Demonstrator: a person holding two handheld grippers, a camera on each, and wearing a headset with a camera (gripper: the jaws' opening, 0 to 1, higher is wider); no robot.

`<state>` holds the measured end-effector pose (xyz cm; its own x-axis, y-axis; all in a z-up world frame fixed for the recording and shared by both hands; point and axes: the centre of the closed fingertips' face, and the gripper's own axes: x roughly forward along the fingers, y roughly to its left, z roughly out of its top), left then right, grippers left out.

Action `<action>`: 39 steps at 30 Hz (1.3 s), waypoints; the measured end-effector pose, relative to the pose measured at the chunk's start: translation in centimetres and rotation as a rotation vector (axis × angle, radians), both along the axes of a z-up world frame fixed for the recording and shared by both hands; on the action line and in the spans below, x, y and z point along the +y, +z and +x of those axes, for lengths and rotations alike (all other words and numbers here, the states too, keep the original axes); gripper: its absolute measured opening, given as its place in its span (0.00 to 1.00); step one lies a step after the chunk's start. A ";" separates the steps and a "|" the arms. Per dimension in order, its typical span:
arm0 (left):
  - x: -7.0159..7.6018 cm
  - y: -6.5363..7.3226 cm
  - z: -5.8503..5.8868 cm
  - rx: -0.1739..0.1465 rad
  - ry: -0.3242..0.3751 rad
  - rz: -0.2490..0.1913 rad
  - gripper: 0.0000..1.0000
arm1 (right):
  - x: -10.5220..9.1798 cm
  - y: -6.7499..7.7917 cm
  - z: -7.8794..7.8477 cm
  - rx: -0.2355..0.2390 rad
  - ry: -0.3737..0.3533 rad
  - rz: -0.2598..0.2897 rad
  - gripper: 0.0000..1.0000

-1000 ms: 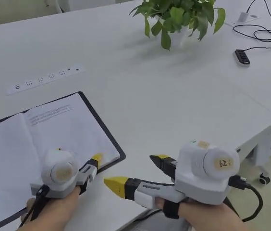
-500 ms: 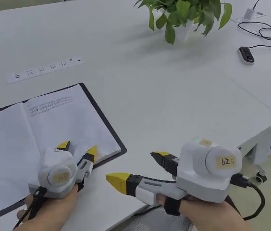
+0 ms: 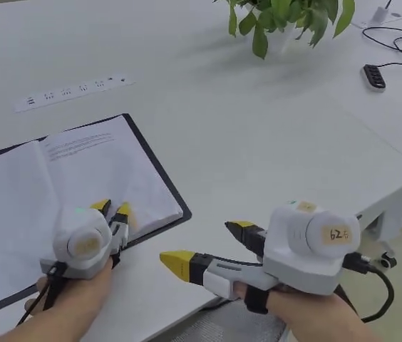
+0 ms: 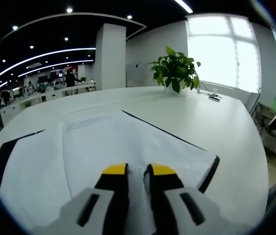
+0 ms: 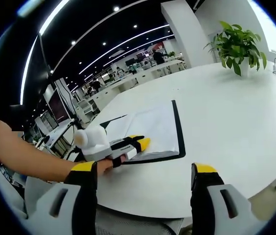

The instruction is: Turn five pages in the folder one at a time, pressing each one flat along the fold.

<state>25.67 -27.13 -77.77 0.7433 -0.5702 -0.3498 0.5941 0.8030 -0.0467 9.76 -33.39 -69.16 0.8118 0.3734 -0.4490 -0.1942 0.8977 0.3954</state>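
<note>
Head view: the folder (image 3: 58, 178) lies open on the table (image 3: 258, 142), its fold running away from the person; the left claw (image 3: 112, 209), jaws almost pressed together, sits over the right page's near corner; the right claw (image 3: 208, 245), spread wide, hovers right of the folder.

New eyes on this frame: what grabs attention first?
The open black-edged folder with white pages lies on the left of the white table. The left gripper is over the lower corner of its right page, jaws nearly together; whether they pinch a page is unclear. The right gripper hangs wide open off the folder near the table's front edge, and a leafy green potted plant stands at the far side.
</note>
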 end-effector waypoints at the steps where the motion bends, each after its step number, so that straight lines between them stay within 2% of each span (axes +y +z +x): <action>1: 0.0 0.0 -0.1 0.006 0.004 -0.005 0.14 | 0.0 0.0 0.0 -0.002 0.002 -0.001 0.77; 5: 0.0 0.0 0.0 0.050 0.037 -0.057 0.11 | -0.1 0.0 0.6 -0.006 0.014 -0.021 0.76; 6: 0.0 0.0 0.0 0.051 0.038 -0.059 0.11 | -0.2 0.1 0.8 -0.006 0.014 -0.021 0.75; 8: 0.0 -0.1 0.1 0.076 0.056 -0.088 0.10 | -0.4 0.0 1.4 -0.001 0.028 -0.020 0.72; 12: 0.1 0.0 0.2 0.099 0.066 -0.117 0.08 | -0.7 0.0 2.9 -0.001 0.041 -0.021 0.69; 15: 0.0 0.0 0.0 0.138 0.080 -0.152 0.06 | -0.5 -0.3 4.1 0.004 0.067 -0.030 0.69; 17: 0.0 0.0 0.1 0.138 0.079 -0.154 0.06 | -0.3 -0.5 4.8 0.006 0.081 -0.033 0.68; 19: 0.0 -0.1 0.0 0.162 0.085 -0.181 0.04 | -0.1 -0.7 5.3 0.012 0.096 -0.030 0.66; 21: 0.1 -0.1 0.1 0.163 0.086 -0.182 0.04 | 0.3 -1.0 5.9 0.016 0.106 -0.021 0.65; 24: 0.0 -0.2 0.1 0.173 0.084 -0.199 0.03 | 0.9 -1.6 6.9 0.040 0.122 0.009 0.62; 27: 0.0 -0.1 0.0 0.171 0.082 -0.197 0.03 | 1.4 -2.4 7.5 0.067 0.123 0.033 0.59; 31: 0.0 -0.1 0.0 0.168 0.087 -0.195 0.03 | 2.2 -3.5 7.9 0.143 0.087 0.123 0.56; 36: -0.1 -0.2 0.1 0.165 0.085 -0.195 0.03 | 3.3 -3.7 8.2 0.199 0.012 0.289 0.47; 37: -0.1 -0.2 0.1 0.164 0.086 -0.194 0.03 | 3.5 -4.0 8.2 0.216 0.005 0.298 0.47; 38: -0.1 -0.1 0.1 0.163 0.085 -0.194 0.03 | 3.5 -4.2 8.3 0.213 0.001 0.297 0.46; 39: -0.1 -0.1 0.1 0.162 0.085 -0.193 0.03 | 3.7 -4.5 8.2 0.235 -0.005 0.309 0.45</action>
